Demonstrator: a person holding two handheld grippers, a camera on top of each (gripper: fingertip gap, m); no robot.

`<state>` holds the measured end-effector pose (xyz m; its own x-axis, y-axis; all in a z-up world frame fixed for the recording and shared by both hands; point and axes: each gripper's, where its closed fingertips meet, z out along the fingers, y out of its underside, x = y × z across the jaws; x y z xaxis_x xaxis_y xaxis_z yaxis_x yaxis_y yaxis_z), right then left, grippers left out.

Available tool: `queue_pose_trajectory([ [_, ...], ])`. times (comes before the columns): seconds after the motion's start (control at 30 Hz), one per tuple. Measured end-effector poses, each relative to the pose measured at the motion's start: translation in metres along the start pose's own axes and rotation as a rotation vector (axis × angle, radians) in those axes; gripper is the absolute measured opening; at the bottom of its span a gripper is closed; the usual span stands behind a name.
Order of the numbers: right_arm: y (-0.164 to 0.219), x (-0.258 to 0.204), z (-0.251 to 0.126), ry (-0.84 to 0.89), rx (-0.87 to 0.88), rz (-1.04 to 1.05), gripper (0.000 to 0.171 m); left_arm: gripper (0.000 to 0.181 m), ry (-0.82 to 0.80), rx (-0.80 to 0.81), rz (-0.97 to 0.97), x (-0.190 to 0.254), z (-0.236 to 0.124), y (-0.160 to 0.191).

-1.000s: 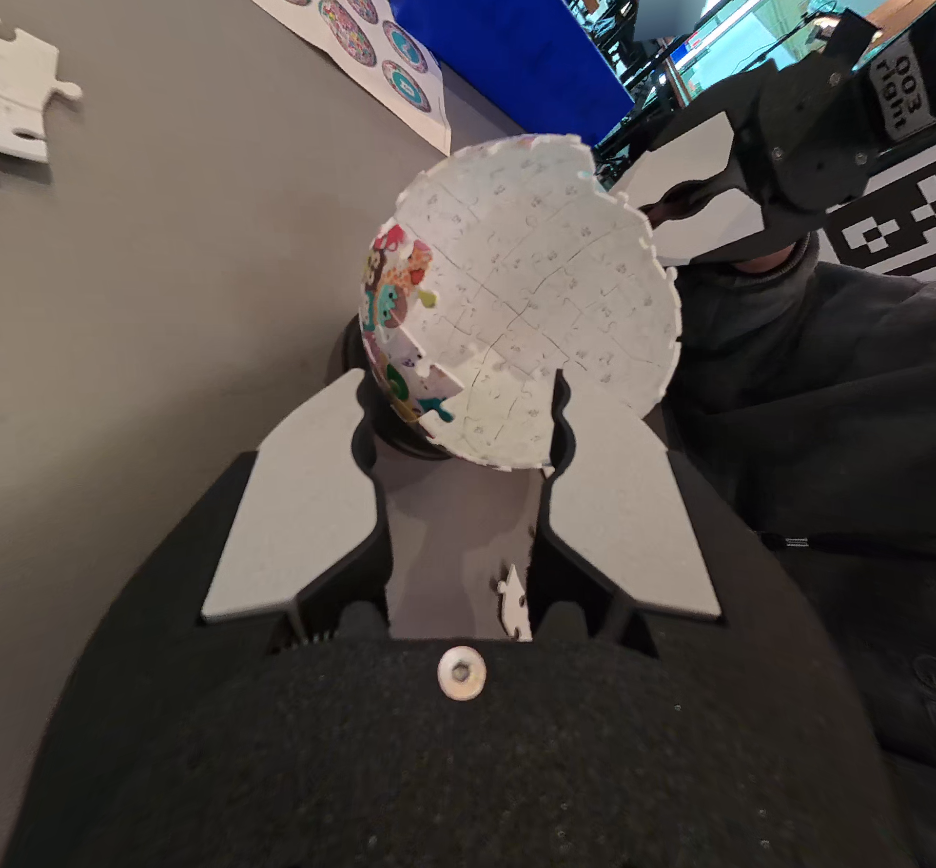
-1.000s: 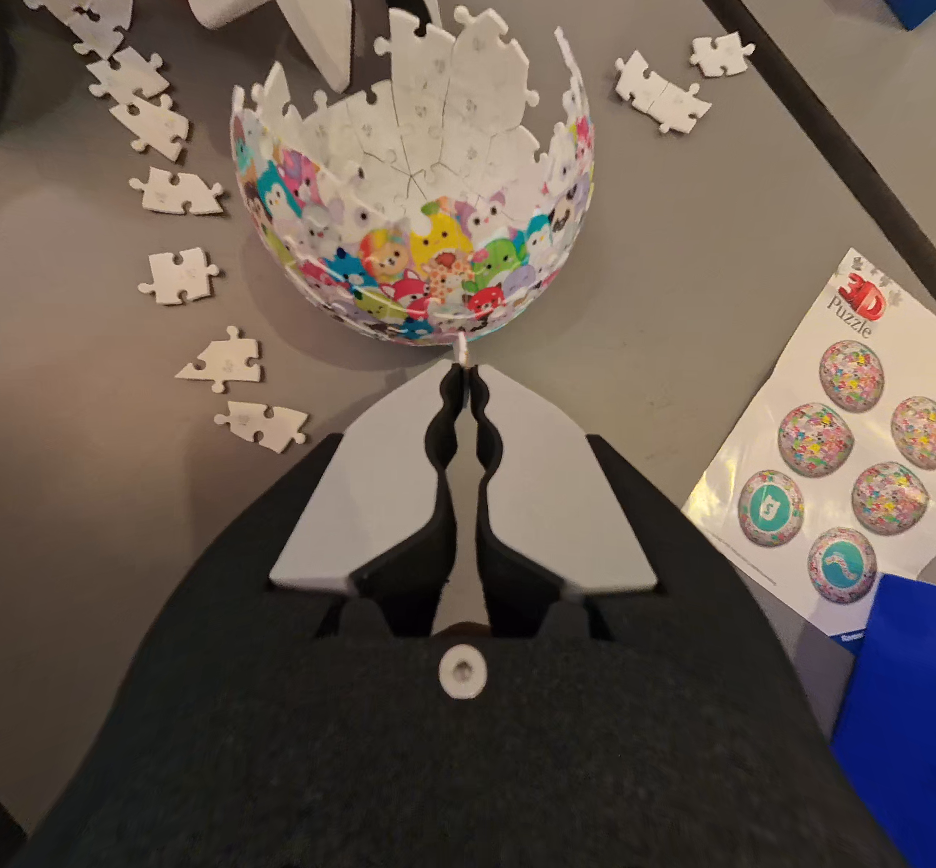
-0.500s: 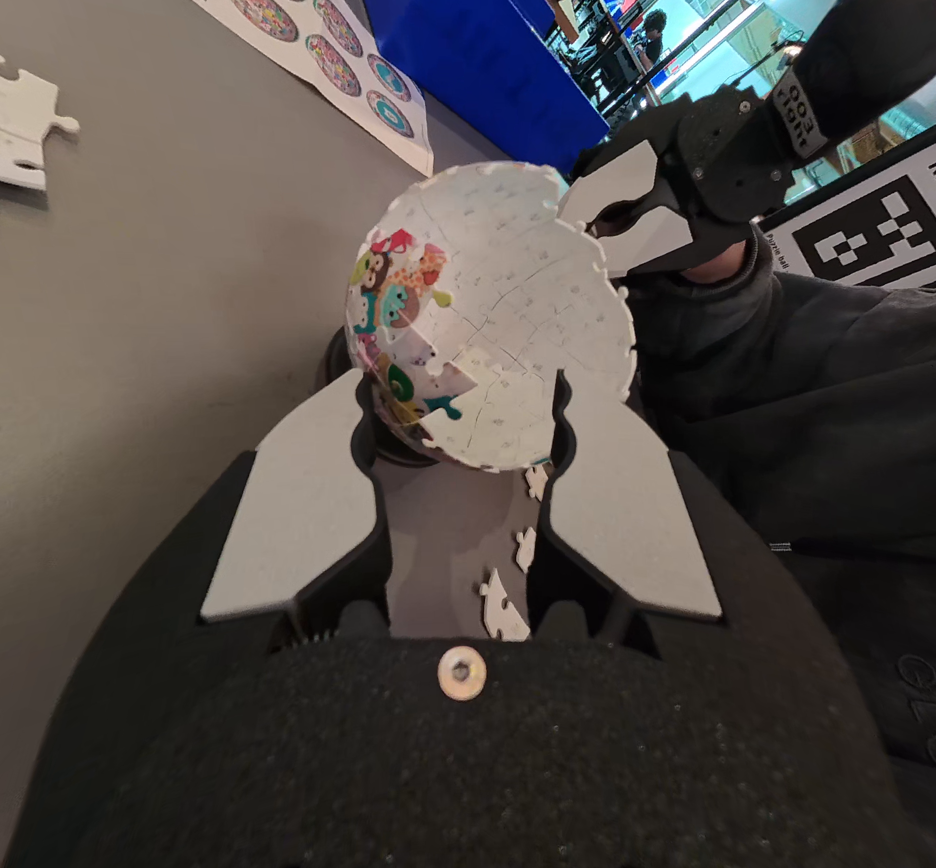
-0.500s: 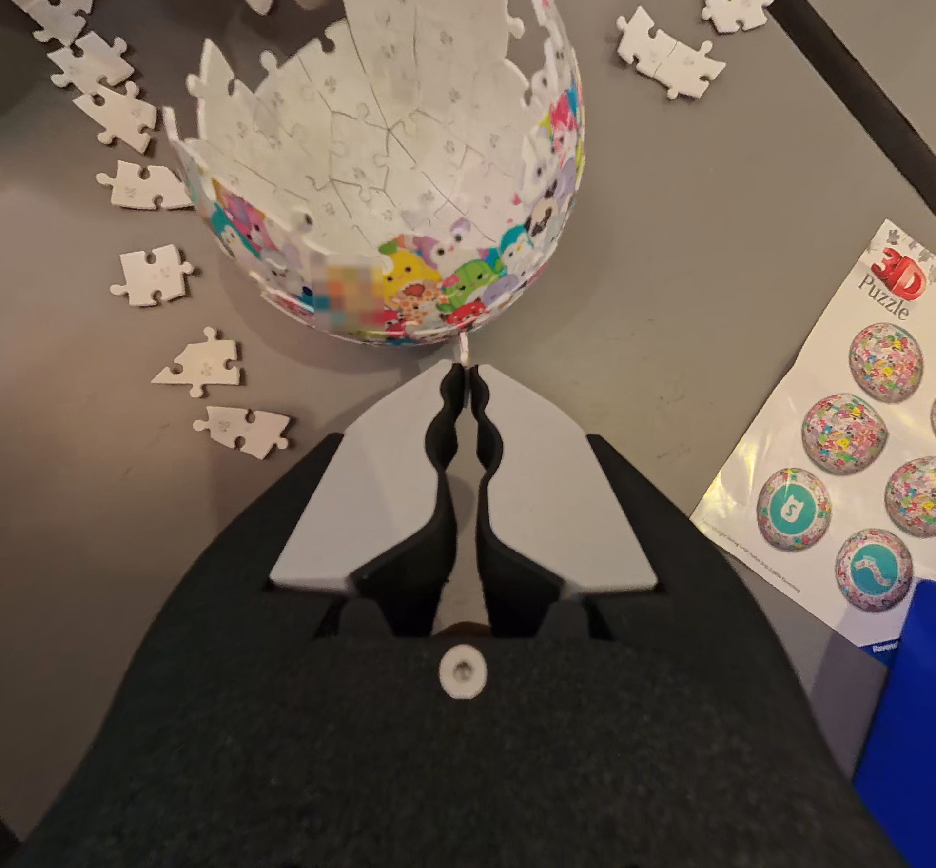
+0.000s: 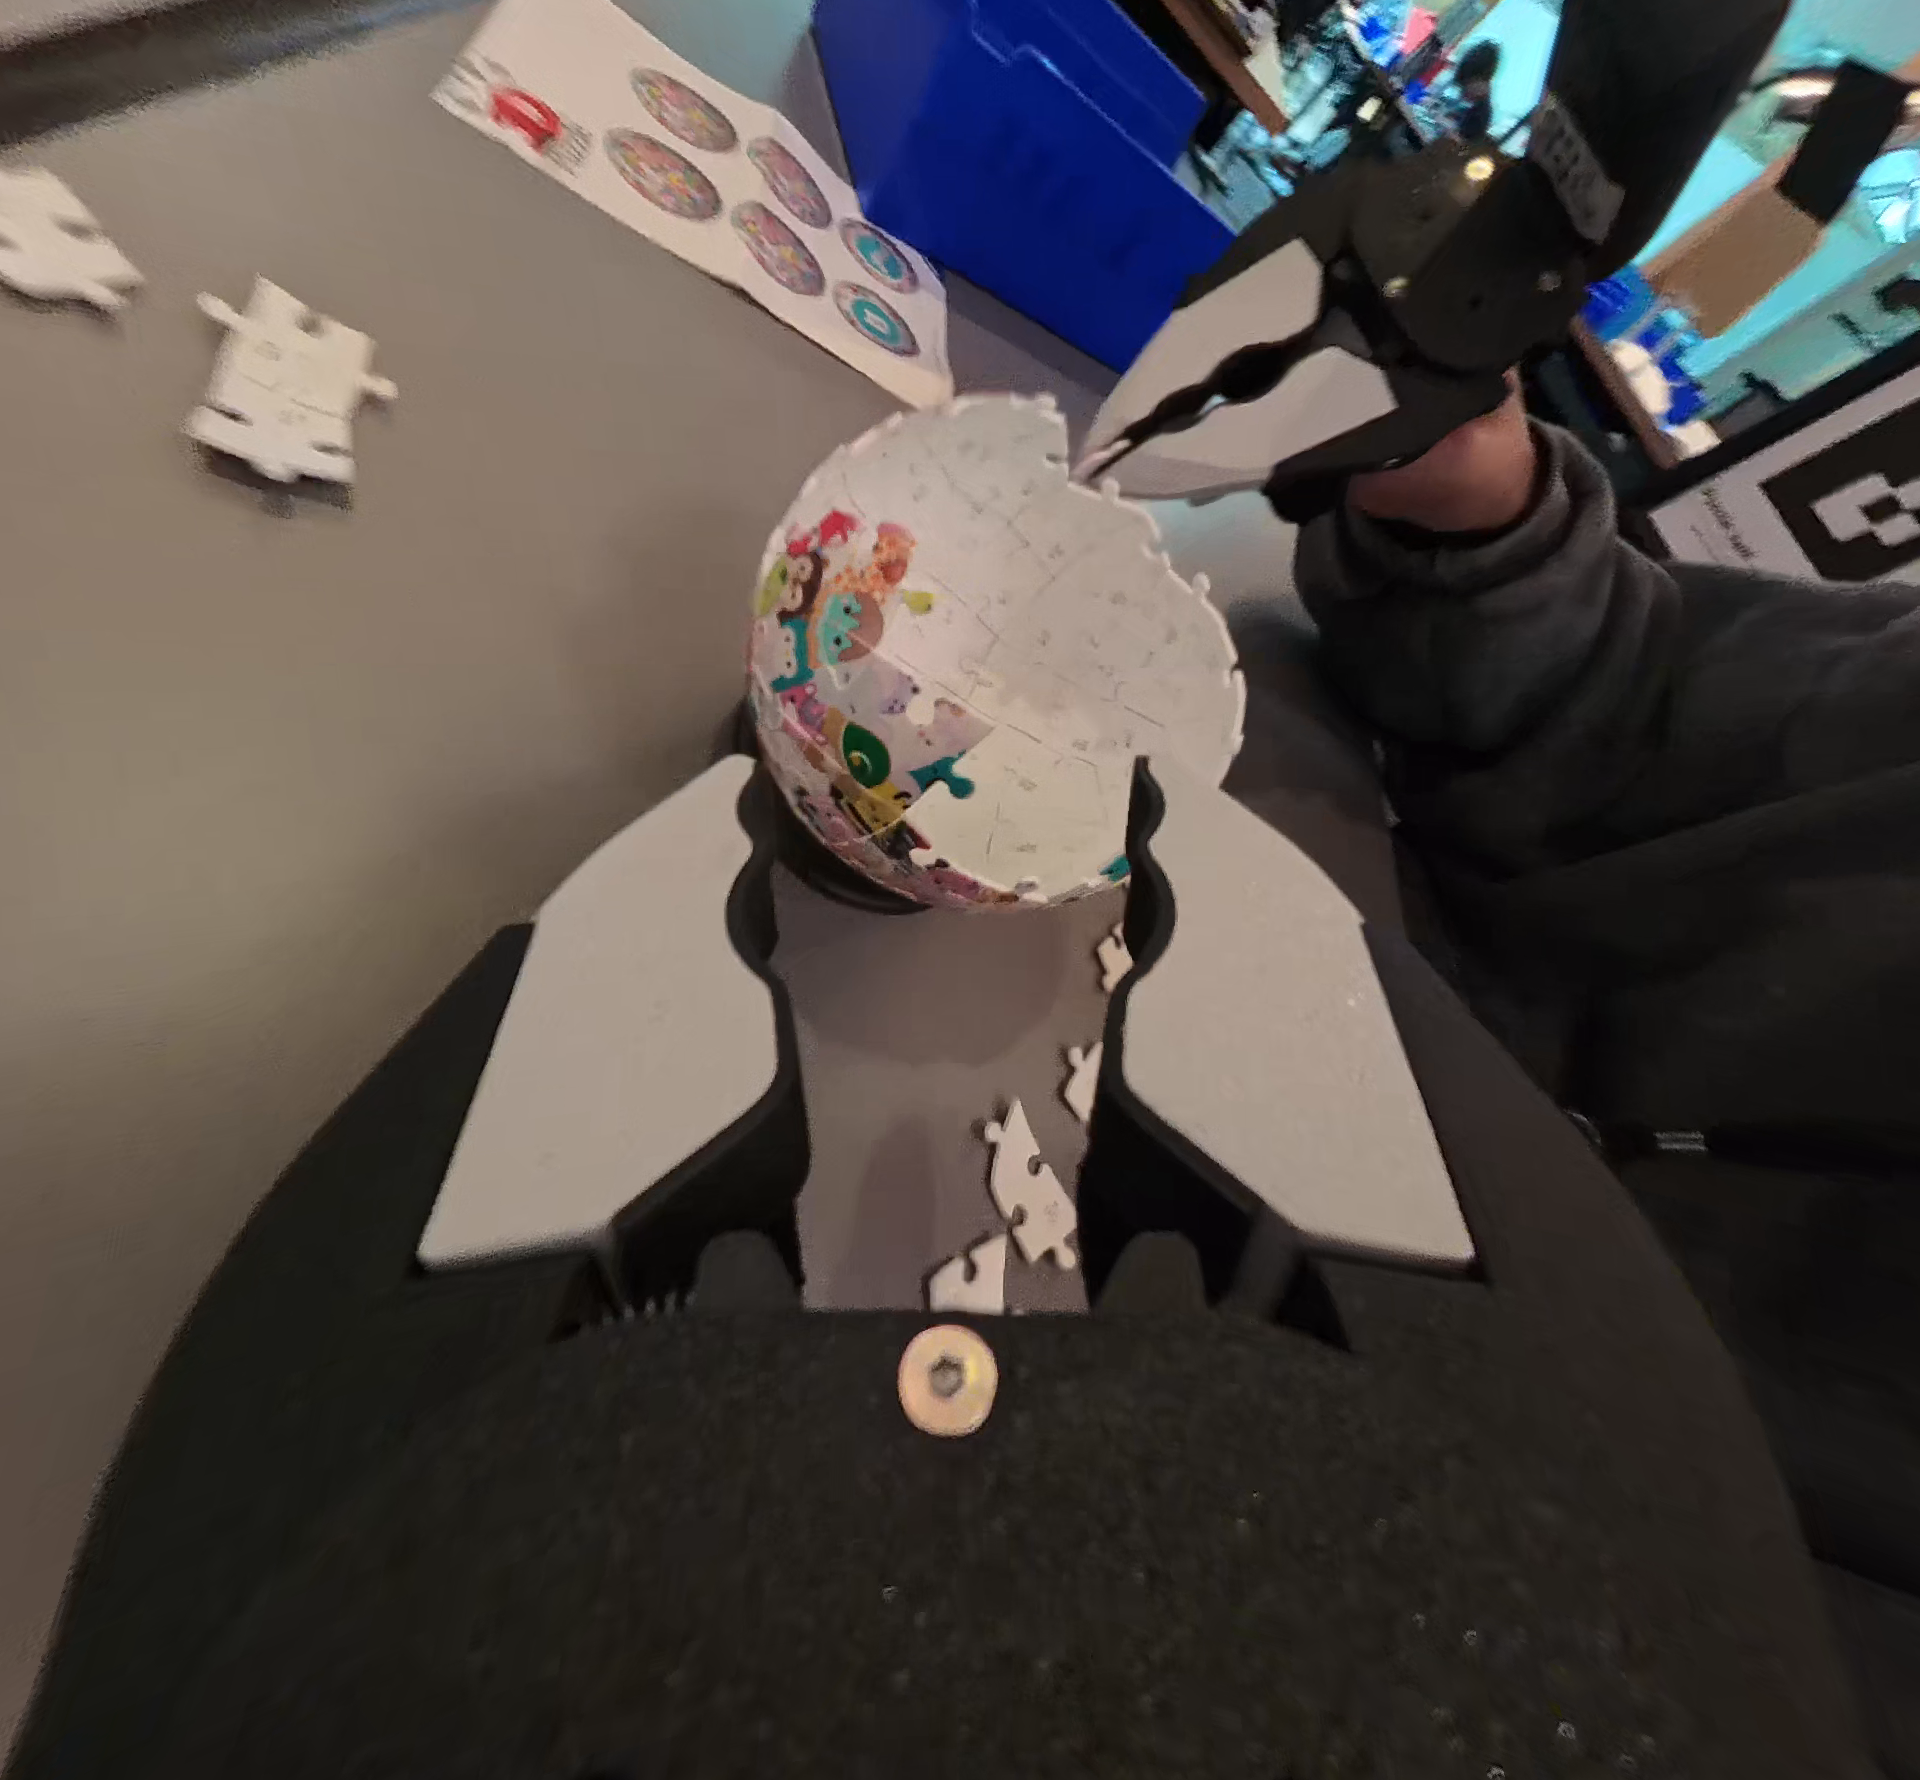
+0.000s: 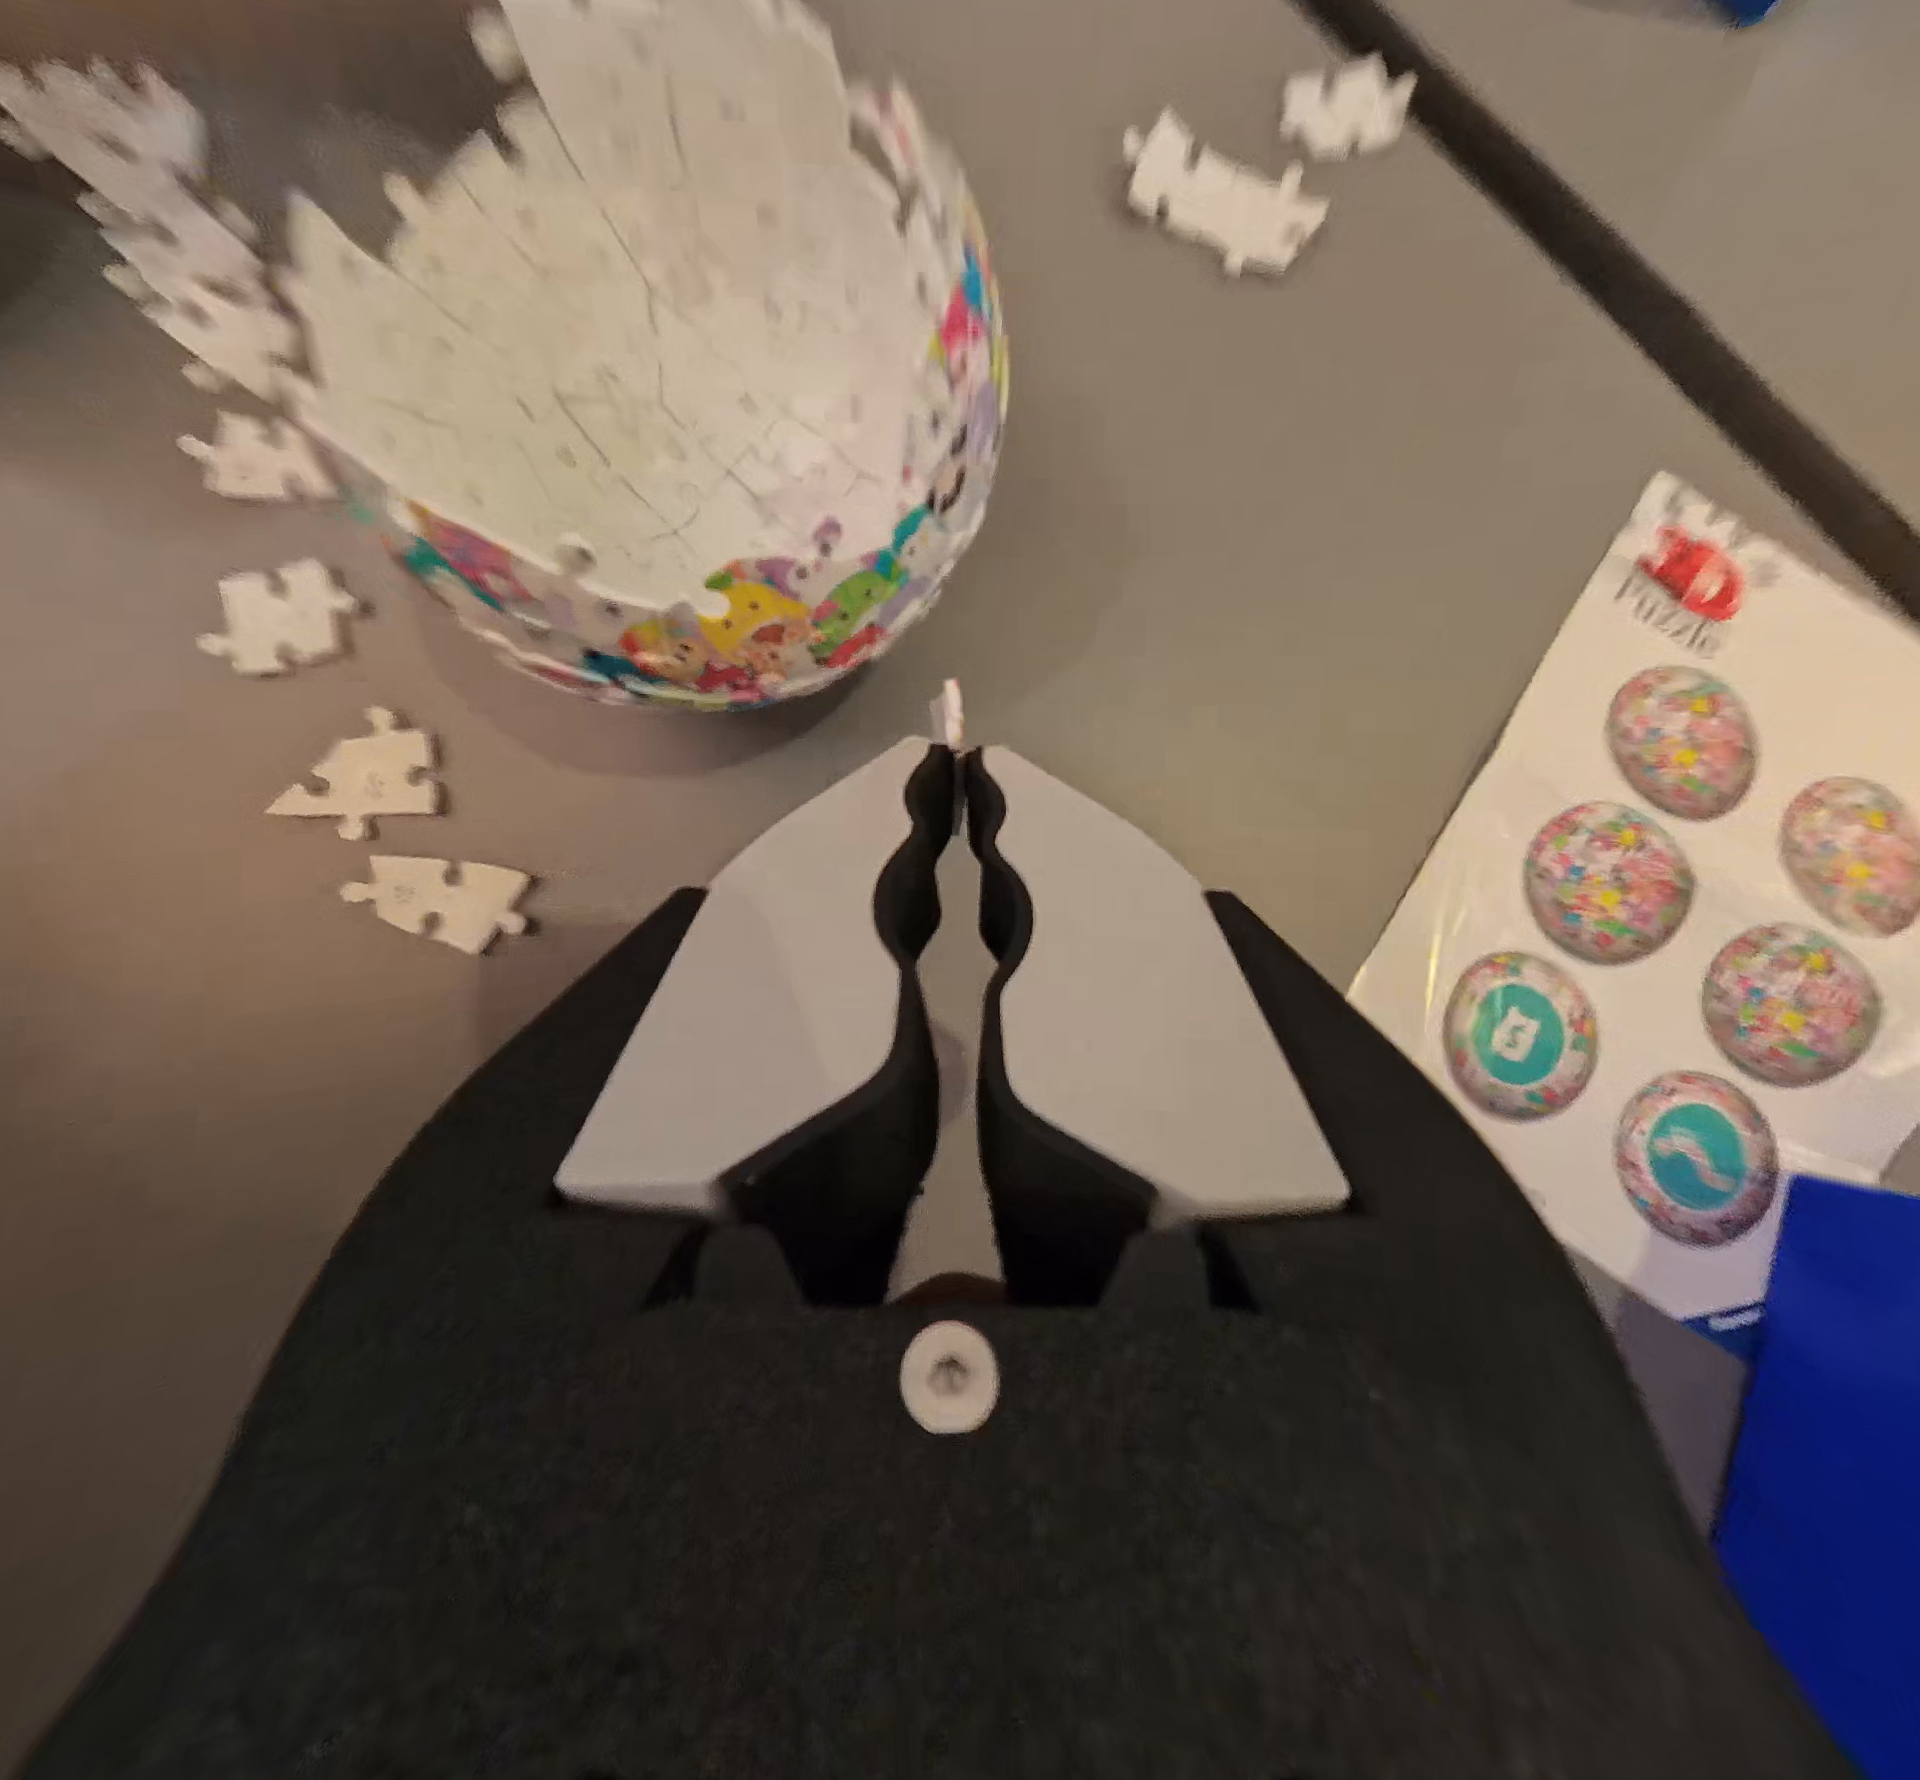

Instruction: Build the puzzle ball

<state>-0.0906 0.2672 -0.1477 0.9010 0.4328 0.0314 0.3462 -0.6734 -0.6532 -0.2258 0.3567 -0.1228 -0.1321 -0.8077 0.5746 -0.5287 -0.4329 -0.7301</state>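
White-lined puzzle ball (image 5: 987, 660) between open left jaws, right jaws pinching piece (image 6: 951, 714)

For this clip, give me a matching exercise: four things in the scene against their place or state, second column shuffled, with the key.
Things
1. puzzle ball
2. right gripper
3. left gripper
4. leaflet

States
A. flat on the table beside the blue box
B. jaws wide apart, either side of the ball's base
C. half built, open shell showing white inside
D. jaws pinched on a small white piece

Pairs: 1-C, 2-D, 3-B, 4-A
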Motion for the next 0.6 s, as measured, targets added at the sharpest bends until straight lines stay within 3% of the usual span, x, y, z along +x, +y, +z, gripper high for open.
queue_pose_trajectory([
  [0.13,-0.072,-0.033,-0.066,-0.220,0.398,-0.040,0.001,0.061,-0.100,0.096,0.213,0.046,-0.024,-0.036],
  [0.3,-0.126,-0.094,-0.113,-0.562,0.673,-0.042,0.002,0.052,0.057,0.178,0.417,0.148,0.004,-0.041],
  [0.43,-0.129,-0.126,-0.110,-0.669,0.687,-0.067,0.002,0.040,0.060,0.235,0.440,0.177,0.016,-0.030],
  [0.5,-0.124,-0.138,-0.104,-0.671,0.668,-0.099,0.002,0.027,0.067,0.287,0.404,0.183,0.010,-0.027],
  [0.57,-0.116,-0.150,-0.099,-0.674,0.628,-0.152,0.002,0.002,0.053,0.294,0.373,0.183,0.005,-0.019],
  [0.6,-0.113,-0.154,-0.097,-0.651,0.612,-0.188,0.002,0.002,0.041,0.287,0.360,0.183,0.004,-0.013],
])
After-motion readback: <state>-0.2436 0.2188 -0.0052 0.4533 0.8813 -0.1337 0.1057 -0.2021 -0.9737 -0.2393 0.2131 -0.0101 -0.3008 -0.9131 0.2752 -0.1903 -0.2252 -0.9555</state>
